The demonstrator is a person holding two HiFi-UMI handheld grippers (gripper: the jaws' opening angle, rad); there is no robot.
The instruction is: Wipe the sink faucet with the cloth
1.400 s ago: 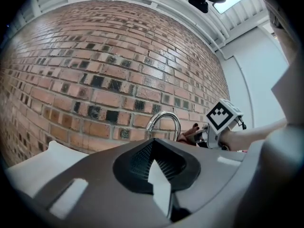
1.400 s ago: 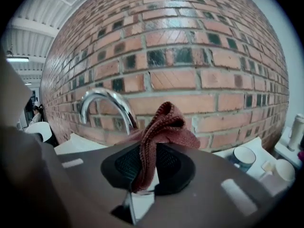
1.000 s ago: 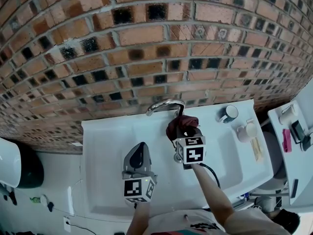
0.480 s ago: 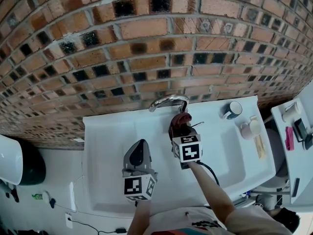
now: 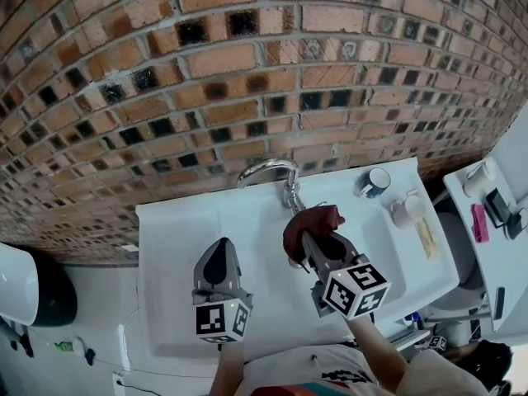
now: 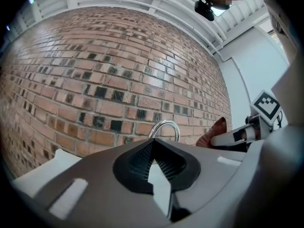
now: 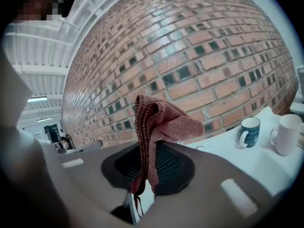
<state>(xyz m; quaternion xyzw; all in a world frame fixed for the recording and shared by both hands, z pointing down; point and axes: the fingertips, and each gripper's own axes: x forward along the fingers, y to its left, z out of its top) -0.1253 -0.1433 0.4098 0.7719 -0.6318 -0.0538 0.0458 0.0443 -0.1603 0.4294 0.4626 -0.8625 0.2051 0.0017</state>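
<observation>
Moulded in grey plastic, left gripper (image 5: 221, 244) and right gripper (image 5: 313, 242) alike, with black ribbed pads (image 6: 138, 161) lining the jaws. Capped at the rear with white cubes (image 5: 219, 320) bearing black square markers. Clad in a white shirt (image 5: 285, 370) with a colourful print at the front

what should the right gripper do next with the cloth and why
Probably swing the right gripper left and forward until the cloth presses on the faucet. Its jaws are clamped on the cloth, but in the head view the cloth sits just short of the faucet's base, and the curved spout is uncovered.
</observation>
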